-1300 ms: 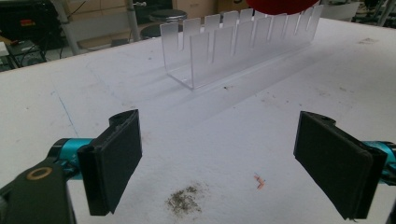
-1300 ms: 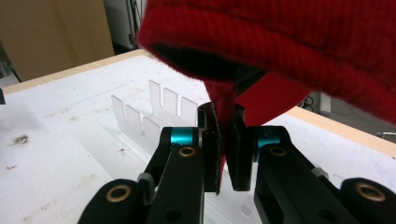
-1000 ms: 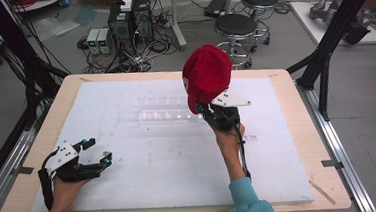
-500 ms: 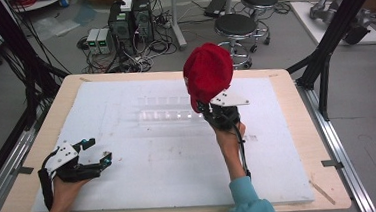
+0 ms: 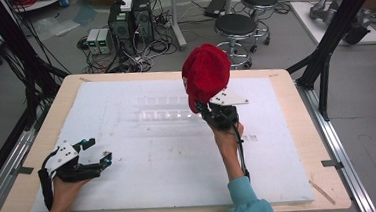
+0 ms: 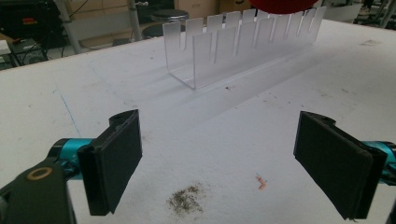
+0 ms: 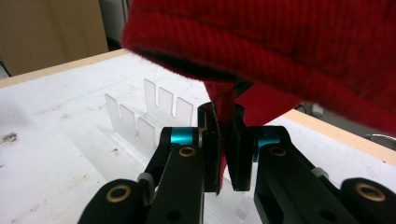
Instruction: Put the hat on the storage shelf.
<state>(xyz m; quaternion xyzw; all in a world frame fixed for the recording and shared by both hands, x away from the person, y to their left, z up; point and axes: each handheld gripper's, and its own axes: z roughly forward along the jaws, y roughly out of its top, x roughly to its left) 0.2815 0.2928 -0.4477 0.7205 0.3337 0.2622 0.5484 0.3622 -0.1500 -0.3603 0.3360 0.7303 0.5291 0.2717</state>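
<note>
Left gripper [image 5: 95, 151]: near corner of the white table [image 5: 146, 184]; jaws spread wide, nothing between them
Right gripper [image 5: 210, 110]: raised mid-table; jaws clamped on the edge of the red cap [image 5: 205, 76]
Red cap: hanging in the air, over the clear slotted rack [image 6: 243, 42]
Rack: lying on the table, beyond both grippers

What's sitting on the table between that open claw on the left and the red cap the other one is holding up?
A clear plastic rack with slots. The left gripper view looks past the open left claw to it, with the red cap beyond.
</note>
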